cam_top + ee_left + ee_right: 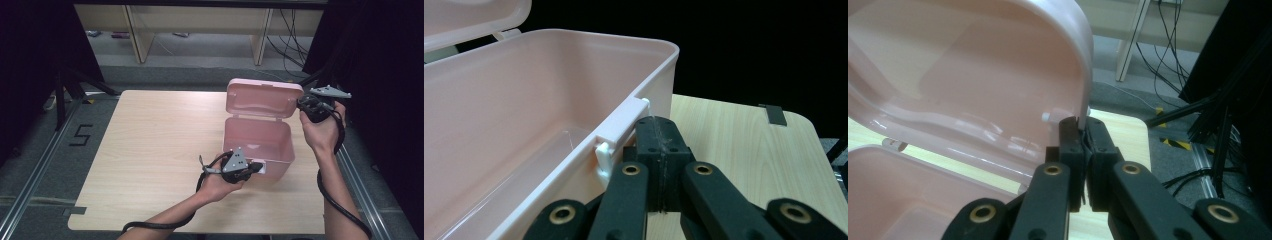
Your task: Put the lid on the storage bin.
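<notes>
The right gripper (pixel 1083 125) pinches the raised lid (pixel 973 75) edge; the left gripper (pixel 658 125), jaws together, sits beside the box's (pixel 524 115) white latch (pixel 616 132), its grip unclear.

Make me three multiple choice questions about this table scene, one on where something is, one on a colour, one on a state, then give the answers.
1. Where does the right gripper grip the box?
A. The edge of the raised lid
B. The near wall
C. The wooden table

2. What colour is the box?
A. Blue
B. Pink
C. Green

3. How is the box now?
A. Shut
B. Lying on its side
C. Open, lid standing up

Answers: 1 A, the right gripper view shows the jaws pinched on the lid's rim. 2 B, body and lid are pale pink in all views. 3 C, the high view shows the lid upright behind the open body, while the left gripper is shut at the front latch.
</notes>
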Action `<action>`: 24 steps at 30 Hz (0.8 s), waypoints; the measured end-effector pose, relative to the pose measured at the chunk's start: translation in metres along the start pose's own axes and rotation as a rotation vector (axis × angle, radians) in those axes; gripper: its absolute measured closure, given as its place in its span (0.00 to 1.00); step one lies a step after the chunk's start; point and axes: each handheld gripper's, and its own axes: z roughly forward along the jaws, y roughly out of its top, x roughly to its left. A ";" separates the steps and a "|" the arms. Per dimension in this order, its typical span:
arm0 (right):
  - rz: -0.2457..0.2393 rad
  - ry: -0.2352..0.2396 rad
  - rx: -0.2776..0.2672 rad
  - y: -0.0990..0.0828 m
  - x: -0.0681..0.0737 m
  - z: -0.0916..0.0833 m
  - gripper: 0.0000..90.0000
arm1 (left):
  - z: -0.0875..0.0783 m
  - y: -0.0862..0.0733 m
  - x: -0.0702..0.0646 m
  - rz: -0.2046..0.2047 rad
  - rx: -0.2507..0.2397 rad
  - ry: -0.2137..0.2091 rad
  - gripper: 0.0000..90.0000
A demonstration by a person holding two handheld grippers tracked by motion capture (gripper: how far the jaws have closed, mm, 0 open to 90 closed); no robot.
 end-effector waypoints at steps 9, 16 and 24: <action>-0.001 -0.008 -0.001 -0.005 0.004 -0.006 0.99 | 0.000 0.000 0.000 0.001 0.000 0.000 1.00; -0.024 -0.015 -0.022 -0.010 0.005 -0.008 0.99 | 0.000 0.000 0.000 -0.001 0.002 -0.001 1.00; -0.042 -0.027 -0.038 -0.016 0.007 -0.013 0.99 | 0.000 0.000 0.000 0.000 0.001 0.000 1.00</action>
